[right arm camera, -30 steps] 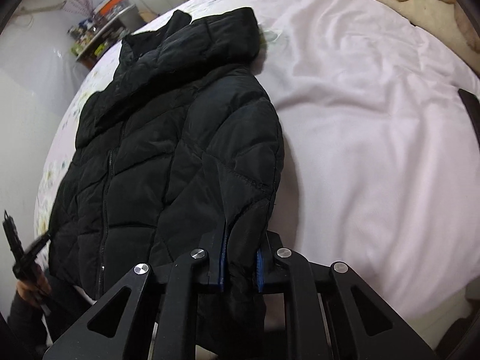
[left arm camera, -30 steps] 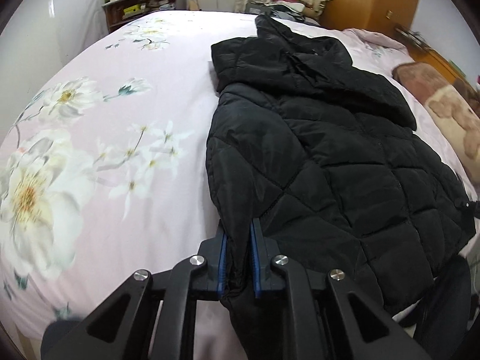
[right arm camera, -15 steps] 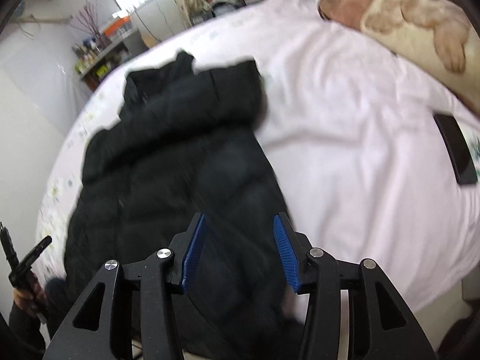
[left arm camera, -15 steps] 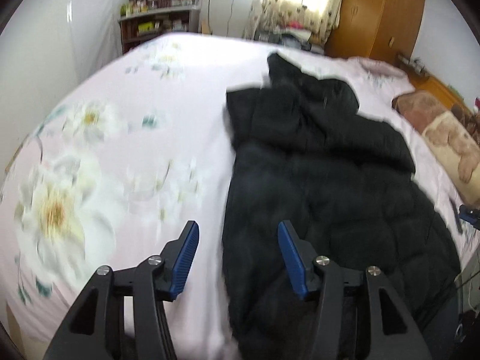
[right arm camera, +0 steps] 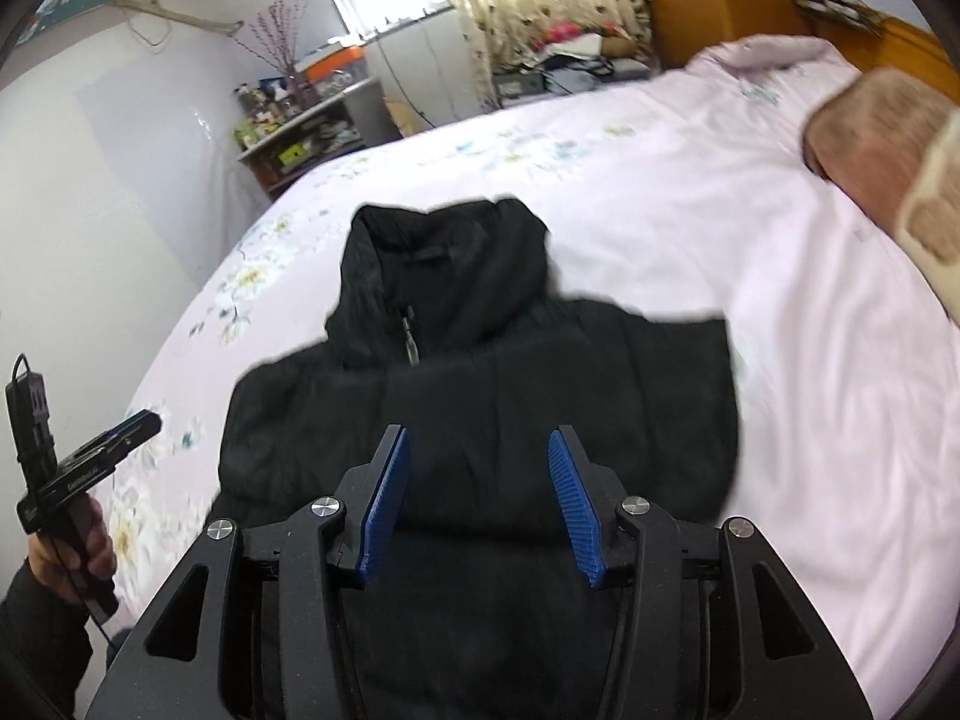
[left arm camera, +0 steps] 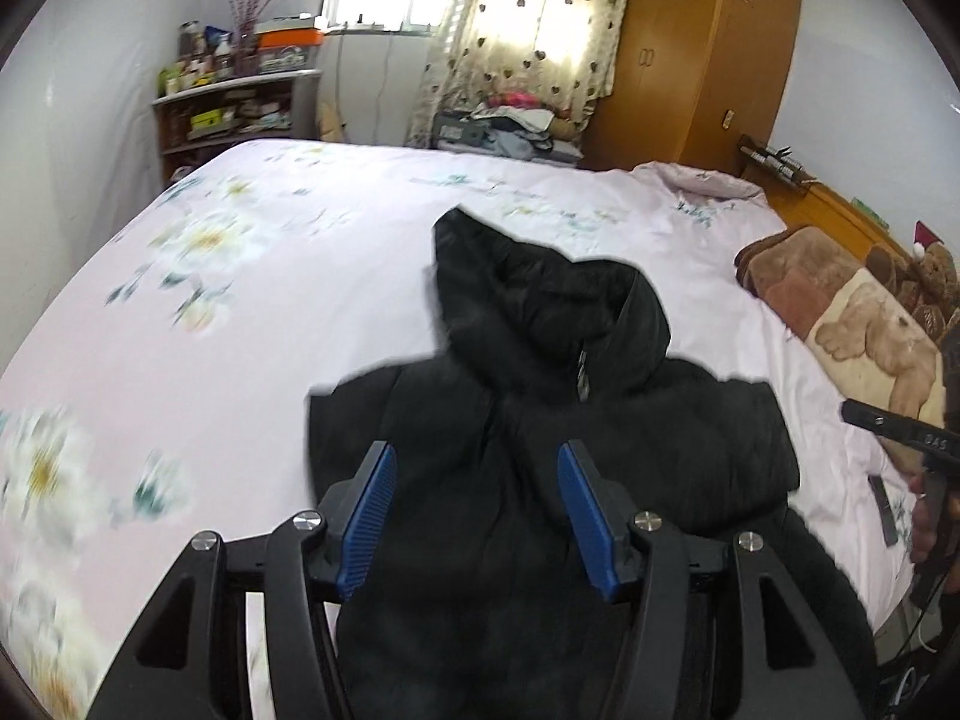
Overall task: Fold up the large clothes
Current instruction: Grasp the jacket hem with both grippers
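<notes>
A black quilted hooded jacket (left arm camera: pixel 558 396) lies on the pink floral bed (left arm camera: pixel 240 312), hood pointing away, lower part hanging toward the near edge. It also shows in the right wrist view (right arm camera: pixel 480 384). My left gripper (left arm camera: pixel 477 516) is open and empty, held above the jacket's lower middle. My right gripper (right arm camera: pixel 480 504) is open and empty, also above the jacket's lower part. The left gripper appears in the right wrist view (right arm camera: pixel 78 468), and part of the right gripper in the left wrist view (left arm camera: pixel 900 426).
A brown bear-print blanket (left arm camera: pixel 852 312) and a teddy bear lie at the bed's right. A dark phone (left arm camera: pixel 882 510) lies on the sheet near it. A cluttered shelf (left arm camera: pixel 234 108), curtained window and wooden wardrobe (left arm camera: pixel 696 48) stand behind the bed.
Both grippers were shut on the jacket's bottom edges a second ago. They opened, let go, and rose back. The jacket now lies released on the bed.
</notes>
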Demonstrator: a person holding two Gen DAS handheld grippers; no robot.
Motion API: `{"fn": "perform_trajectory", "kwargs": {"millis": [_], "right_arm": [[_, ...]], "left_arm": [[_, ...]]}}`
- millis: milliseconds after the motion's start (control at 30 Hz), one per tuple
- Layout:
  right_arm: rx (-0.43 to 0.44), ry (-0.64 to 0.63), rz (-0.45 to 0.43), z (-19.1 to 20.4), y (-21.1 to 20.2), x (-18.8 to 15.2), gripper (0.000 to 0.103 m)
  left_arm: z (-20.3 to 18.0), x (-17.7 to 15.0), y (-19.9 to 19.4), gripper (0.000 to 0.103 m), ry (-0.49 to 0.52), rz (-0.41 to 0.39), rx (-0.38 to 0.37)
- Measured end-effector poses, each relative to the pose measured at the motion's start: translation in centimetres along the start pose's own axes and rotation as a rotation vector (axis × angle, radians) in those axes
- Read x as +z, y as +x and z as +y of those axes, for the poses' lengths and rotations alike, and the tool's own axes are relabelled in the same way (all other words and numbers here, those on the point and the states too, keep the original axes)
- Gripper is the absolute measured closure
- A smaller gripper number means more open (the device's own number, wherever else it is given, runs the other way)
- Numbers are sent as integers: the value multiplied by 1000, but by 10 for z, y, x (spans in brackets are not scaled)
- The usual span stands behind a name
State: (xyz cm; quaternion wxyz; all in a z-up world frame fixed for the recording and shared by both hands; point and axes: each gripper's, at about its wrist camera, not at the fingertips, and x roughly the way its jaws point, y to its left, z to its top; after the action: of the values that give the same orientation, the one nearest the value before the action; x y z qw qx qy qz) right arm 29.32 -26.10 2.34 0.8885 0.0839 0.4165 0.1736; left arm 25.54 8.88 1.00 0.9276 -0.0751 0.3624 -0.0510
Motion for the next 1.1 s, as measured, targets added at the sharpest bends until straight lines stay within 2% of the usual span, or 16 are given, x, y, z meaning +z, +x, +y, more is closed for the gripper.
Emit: {"fn": "perform_trajectory", "kwargs": {"millis": [67,233,400,500,633,767,800,833,867,900,933,1100], "right_arm": [[14,-8,-6,2,17,20,50],[27,-16,-7,4,73,69,50],[8,-15,31,-6,131,103,50],[-33,-26,46,-13,166,122,50],[-75,-37,64,-24,207,146,50],[-129,-70,92,-30,242,165,50],[-140,-67,105,-33,249,167,50],[-153,-61,128,-35,258,169,50],[-159,-58,148,-36,263,170,56],[-159,-57,159,-36,265,169,69],[-148,-61,157,-34,265,168,95],[-96,-98,29,-16,208,158,96]], "left_arm": [[-2,20,16,42,13,-8,0],[-2,66,65,36,19,4,-14],[8,99,133,35,-36,67,2],[13,113,178,35,-66,112,15],[15,121,229,35,-53,143,69],[10,125,263,35,-43,157,93],[7,126,268,38,-34,157,96],[4,128,271,56,-24,150,92],[-1,128,272,81,-9,147,87],[-3,131,273,91,1,142,82],[-5,130,266,95,10,120,85],[-3,135,209,98,4,6,27]]}}
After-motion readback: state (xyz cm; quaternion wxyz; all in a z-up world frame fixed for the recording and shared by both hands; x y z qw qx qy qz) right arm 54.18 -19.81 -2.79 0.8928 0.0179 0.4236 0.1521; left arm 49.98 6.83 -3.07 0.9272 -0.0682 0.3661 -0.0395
